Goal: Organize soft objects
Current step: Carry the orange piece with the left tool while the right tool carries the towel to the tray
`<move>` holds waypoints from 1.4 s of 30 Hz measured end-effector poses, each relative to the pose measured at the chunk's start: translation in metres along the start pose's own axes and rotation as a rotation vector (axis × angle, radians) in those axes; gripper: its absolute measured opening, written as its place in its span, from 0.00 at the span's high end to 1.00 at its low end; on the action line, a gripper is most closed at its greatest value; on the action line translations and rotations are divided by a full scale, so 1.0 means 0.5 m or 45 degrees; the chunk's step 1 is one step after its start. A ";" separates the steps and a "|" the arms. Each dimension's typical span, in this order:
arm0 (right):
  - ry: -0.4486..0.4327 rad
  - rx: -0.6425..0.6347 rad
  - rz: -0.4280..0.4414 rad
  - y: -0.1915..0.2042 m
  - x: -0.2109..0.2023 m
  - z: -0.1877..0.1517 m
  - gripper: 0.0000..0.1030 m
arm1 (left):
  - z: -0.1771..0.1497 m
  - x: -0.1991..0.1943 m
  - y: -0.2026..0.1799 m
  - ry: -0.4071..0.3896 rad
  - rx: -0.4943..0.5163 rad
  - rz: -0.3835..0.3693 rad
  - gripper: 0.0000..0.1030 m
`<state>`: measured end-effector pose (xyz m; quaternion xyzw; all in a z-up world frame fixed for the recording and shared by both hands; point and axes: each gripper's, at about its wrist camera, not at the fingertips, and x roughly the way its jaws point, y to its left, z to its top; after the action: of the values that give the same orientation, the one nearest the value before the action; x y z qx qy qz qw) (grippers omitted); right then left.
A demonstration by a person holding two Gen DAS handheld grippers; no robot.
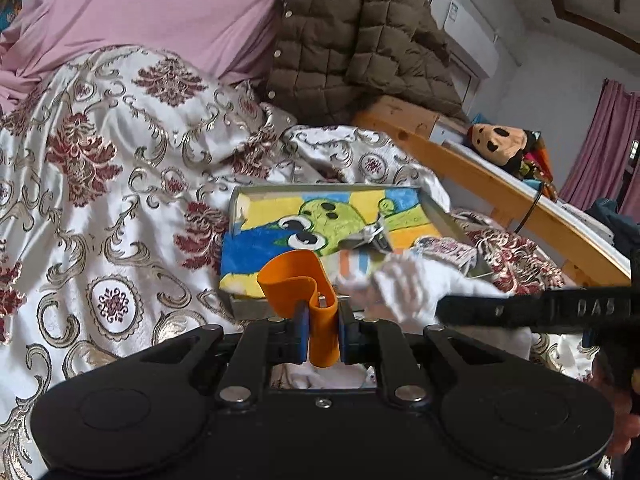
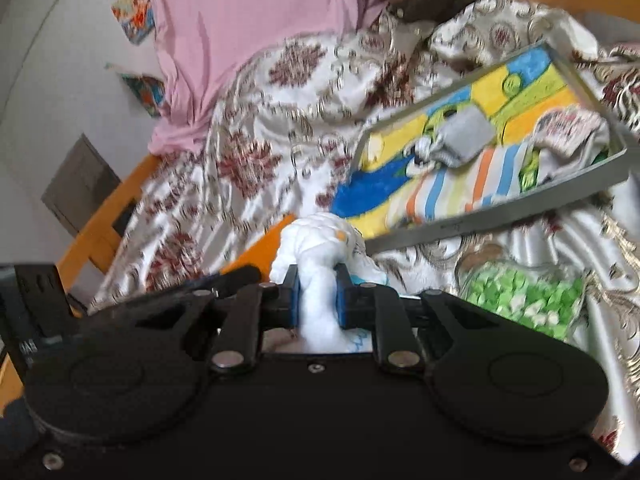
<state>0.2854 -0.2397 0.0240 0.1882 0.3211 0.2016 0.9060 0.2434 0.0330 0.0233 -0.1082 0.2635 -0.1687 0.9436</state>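
Note:
My left gripper (image 1: 323,322) is shut on a curled orange soft strip (image 1: 298,280), held up just in front of a metal tray (image 1: 440,216). The tray lies on the bed and holds a bright cartoon towel (image 1: 280,248). My right gripper (image 2: 318,294) is shut on a white fluffy cloth (image 2: 320,240); the same cloth (image 1: 404,284) shows in the left wrist view beside the orange strip. In the right wrist view the tray (image 2: 500,222) also holds a striped cloth (image 2: 460,188), a grey folded piece (image 2: 468,136) and a patterned cloth (image 2: 568,128).
A floral white-and-maroon quilt (image 1: 120,200) covers the bed. A brown quilted jacket (image 1: 360,48) and a pink sheet (image 1: 160,4) hang behind it. A wooden bed rail (image 1: 500,188) carries a plush toy (image 1: 500,144). A green-and-white item (image 2: 520,296) lies by the tray.

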 end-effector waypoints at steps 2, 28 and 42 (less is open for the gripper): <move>-0.040 0.025 0.010 -0.004 -0.014 0.014 0.90 | 0.003 -0.006 -0.008 -0.013 0.001 -0.002 0.86; -0.511 0.180 0.041 -0.172 -0.101 0.289 0.90 | 0.165 0.087 -0.220 -0.158 0.193 0.010 0.86; -0.496 0.328 -0.136 -0.374 -0.079 0.326 0.90 | 0.193 0.326 -0.286 -0.086 0.149 0.020 0.86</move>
<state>0.4101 -0.4520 0.0737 0.3202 0.1729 0.0706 0.9287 0.3886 -0.1486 0.0708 -0.0563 0.2220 -0.1727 0.9580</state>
